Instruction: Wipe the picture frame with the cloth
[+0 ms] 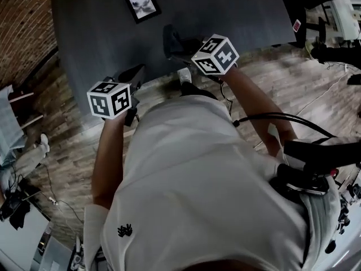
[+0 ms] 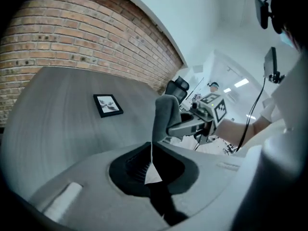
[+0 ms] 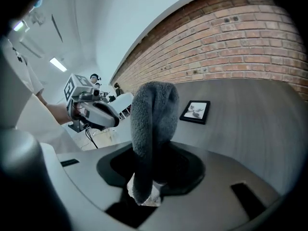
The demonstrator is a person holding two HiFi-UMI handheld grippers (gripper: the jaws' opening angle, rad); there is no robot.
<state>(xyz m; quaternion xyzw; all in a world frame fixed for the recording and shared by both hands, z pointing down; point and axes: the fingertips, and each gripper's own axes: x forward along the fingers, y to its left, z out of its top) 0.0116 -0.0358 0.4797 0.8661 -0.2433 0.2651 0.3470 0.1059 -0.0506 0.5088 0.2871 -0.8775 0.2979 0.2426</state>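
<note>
Cloth (image 3: 153, 124) clamped in right gripper (image 3: 147, 182) fingers, left gripper (image 2: 151, 170) fingers together and empty, picture frame (image 1: 142, 5) flat on desk (image 1: 237, 16) well ahead of both, right gripper nearer.

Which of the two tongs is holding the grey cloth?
The right tongs: the grey cloth stands clamped between them, while the left tongs are shut with nothing between them.
</note>
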